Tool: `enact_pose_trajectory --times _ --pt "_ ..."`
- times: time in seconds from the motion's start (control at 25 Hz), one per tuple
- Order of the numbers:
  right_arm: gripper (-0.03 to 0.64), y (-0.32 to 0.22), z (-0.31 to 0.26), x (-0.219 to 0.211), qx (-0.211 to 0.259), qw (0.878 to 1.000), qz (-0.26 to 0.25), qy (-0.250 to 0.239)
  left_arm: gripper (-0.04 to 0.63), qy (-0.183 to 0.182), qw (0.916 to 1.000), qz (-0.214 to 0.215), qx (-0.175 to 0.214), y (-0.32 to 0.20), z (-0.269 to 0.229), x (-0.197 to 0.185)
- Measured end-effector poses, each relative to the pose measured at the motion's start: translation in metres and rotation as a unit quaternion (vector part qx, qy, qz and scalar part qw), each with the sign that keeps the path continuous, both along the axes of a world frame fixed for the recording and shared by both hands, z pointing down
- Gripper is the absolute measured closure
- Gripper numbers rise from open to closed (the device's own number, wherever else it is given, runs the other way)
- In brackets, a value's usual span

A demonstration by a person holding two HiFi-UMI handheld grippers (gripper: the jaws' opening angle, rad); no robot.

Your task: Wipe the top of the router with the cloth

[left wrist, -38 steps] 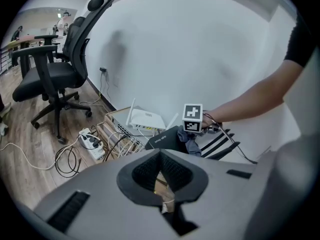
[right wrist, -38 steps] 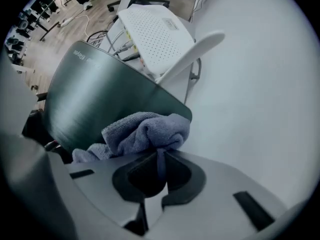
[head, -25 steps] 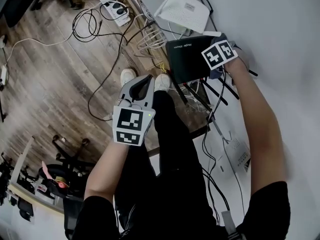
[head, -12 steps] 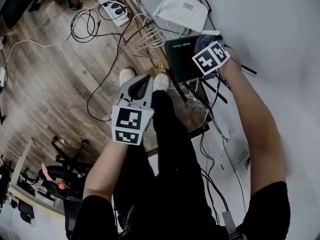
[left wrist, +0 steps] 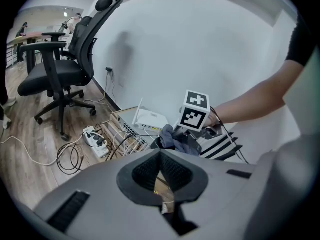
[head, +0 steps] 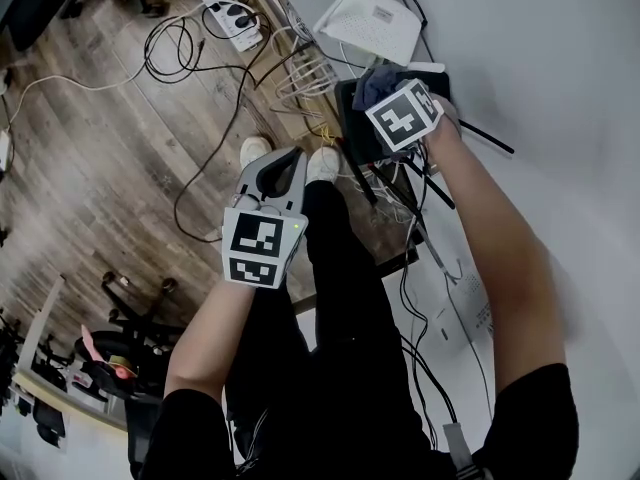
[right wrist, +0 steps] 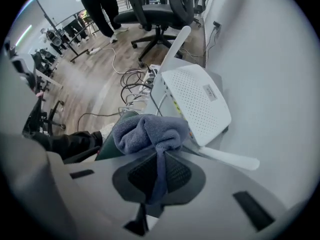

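Wood floor strewn with cables meets a white wall. The right claw [right wrist: 159,171] pinches the one blue-grey cloth [right wrist: 150,131], which bunches ahead of its tips over the top of the one black router [head: 352,118], at the edge nearest the one white router [head: 368,20]. Contact cannot be told. The black router's long axis runs left-right in the head view, and its antennas [left wrist: 225,145] fan out toward the person. The left claw [left wrist: 161,171], pressed together on nothing, hangs well apart, above two white shoes [head: 255,151]. One power strip [head: 232,13] lies beyond.
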State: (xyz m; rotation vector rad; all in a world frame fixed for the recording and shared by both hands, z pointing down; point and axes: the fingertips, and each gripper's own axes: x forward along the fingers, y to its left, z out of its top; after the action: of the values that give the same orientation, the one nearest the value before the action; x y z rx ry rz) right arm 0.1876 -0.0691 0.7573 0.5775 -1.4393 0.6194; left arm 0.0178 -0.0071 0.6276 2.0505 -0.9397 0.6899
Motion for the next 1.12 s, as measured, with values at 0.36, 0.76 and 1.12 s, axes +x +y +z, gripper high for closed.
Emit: enact_pose_trajectory --times 0.36,0.76,1.12 --pt "0.611 0.005 -0.008 -0.064 -0.040 0.987 0.102 -0.119 0.594 -0.003 0.9999 -0.010 -0.003 0.000 0.003 -0.013" --pt "0.611 0.027 -0.010 -0.068 -0.068 0.984 0.092 -0.140 0.594 -0.001 0.9999 -0.011 -0.001 0.001 0.000 -0.014" --pt "0.611 0.075 -0.005 -0.032 -0.125 0.989 0.005 -0.081 0.594 0.002 1.0000 -0.008 -0.005 0.002 0.001 -0.011"
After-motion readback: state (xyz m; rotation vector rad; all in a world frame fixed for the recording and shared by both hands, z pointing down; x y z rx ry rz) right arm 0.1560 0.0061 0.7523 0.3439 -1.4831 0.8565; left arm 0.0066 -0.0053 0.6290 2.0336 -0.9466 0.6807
